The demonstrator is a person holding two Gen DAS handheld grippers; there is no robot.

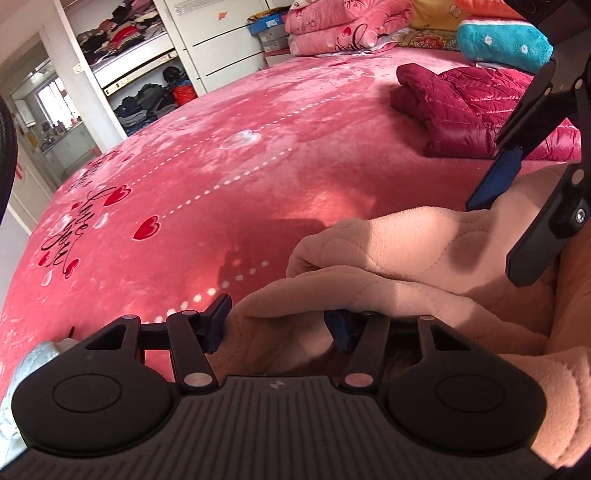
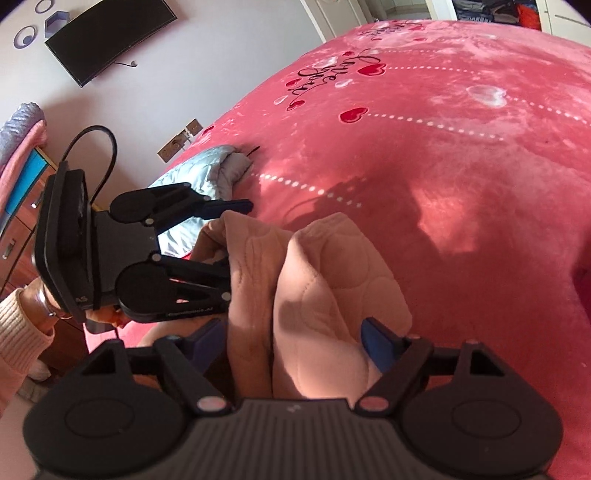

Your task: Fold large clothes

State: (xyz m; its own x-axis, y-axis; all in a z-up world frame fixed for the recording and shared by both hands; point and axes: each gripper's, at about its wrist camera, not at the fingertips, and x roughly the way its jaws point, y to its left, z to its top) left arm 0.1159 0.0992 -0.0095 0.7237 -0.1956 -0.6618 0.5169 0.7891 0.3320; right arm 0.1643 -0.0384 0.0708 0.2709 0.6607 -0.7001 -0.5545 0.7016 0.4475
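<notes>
On the pink bedspread (image 1: 229, 177) lies a bunched peach quilted fleece garment (image 2: 314, 280), soft, thick, light, likely floppy; both the left gripper (image 1: 280, 325) and right gripper (image 2: 295, 343) straddle its folds, jaws apart; better pinch an edge

Peach quilted garment (image 2: 325, 280) on a pink bedspread (image 1: 229, 177) with red hearts.

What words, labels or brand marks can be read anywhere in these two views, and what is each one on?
"Love you", black script among red hearts, on the pink bedspread; it also shows in the left wrist view.
Small pale lettering on the side of the left gripper, seen from the right wrist camera: too blurred to read.
Small pale logo mark on each gripper's ribbed base: a symbol, not text.
Shoe boxes by the wardrobe: no legible print.
</notes>
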